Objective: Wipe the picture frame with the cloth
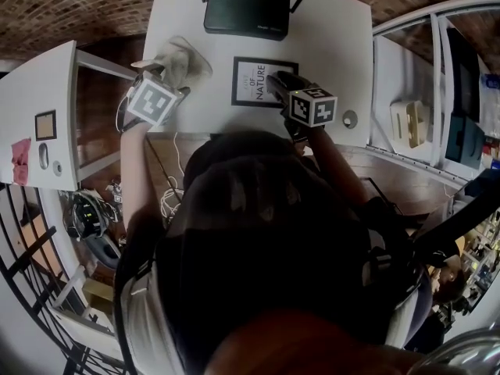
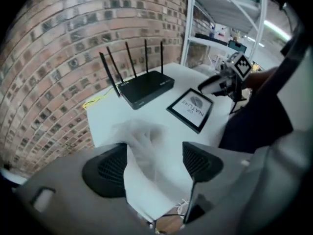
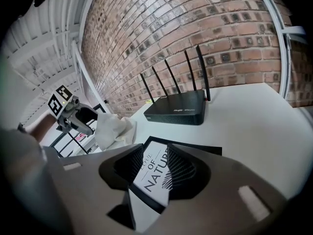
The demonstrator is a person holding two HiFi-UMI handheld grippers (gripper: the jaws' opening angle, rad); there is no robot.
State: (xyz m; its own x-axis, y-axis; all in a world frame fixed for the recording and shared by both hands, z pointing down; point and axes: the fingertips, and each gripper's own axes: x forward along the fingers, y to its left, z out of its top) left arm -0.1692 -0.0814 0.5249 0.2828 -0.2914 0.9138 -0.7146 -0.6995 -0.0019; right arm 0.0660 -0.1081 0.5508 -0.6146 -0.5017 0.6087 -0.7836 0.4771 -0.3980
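**Frame under the right jaws, cloth loose between the left**

We saw the picture frame lying face up near the middle of the white table, just in front of the black router. It had a narrow black border and a white print, with the words "OF NATURE" and a dark leaf-like motif beside them.

The right gripper reached over the frame's right part. Its jaws stood part-way apart, one across the lettering and the other across the leaf, and the print showed in the gap between them. We could not tell whether the pads touched the frame.

The white cloth sat crumpled on the table to the left of the frame and apart from it. The left gripper pointed steeply down at it with its jaws spread wide, in a released pose. The cloth showed blurred between them, close against the left jaw and clear of the right one. We saw no pinch on the fabric.

Behind the table rose a brick wall.
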